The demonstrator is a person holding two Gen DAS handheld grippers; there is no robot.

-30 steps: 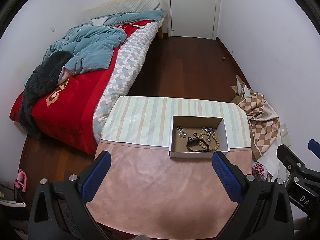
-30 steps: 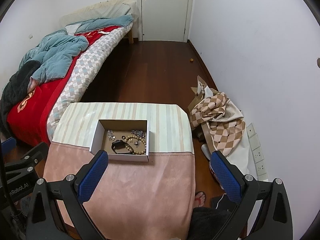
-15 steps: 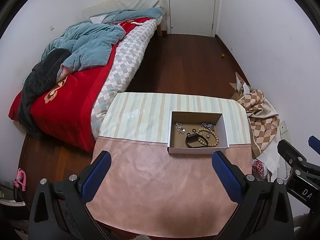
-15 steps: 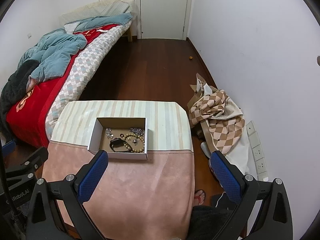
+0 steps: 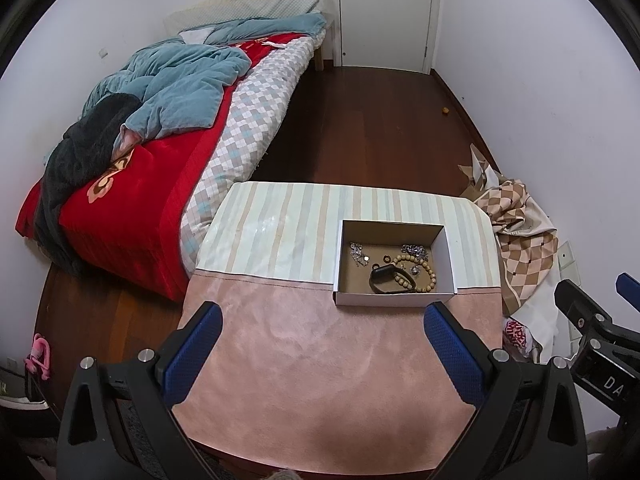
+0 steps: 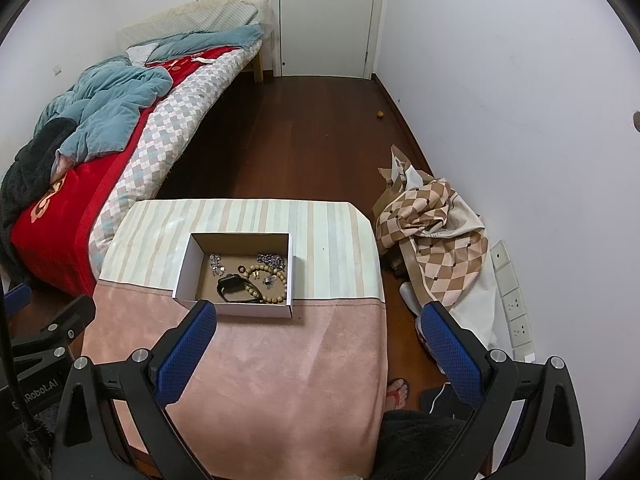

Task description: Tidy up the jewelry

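Note:
A shallow white cardboard box (image 5: 394, 300) with a brown floor stands on the table (image 5: 320, 360), where the striped cloth meets the pink cloth. In it lie a black wristband (image 5: 384, 276), a wooden bead bracelet (image 5: 424, 276), a small dark ring (image 5: 386, 259) and silver pieces (image 5: 358, 254). The box also shows in the right wrist view (image 6: 236, 309). My left gripper (image 5: 322, 322) is open and empty, held above the pink cloth short of the box. My right gripper (image 6: 320, 320) is open and empty, to the right of the box.
A bed (image 5: 160, 160) with a red blanket and blue quilt stands left of the table. Checked fabric (image 6: 432, 236) is heaped on the floor at the right wall. Dark wood floor runs to a white door (image 5: 384, 12). A sandalled foot (image 6: 398, 392) is by the table's right edge.
Both grippers have risen and pulled back a little, so the table and box sit lower and smaller in view. Nothing on the table has moved.

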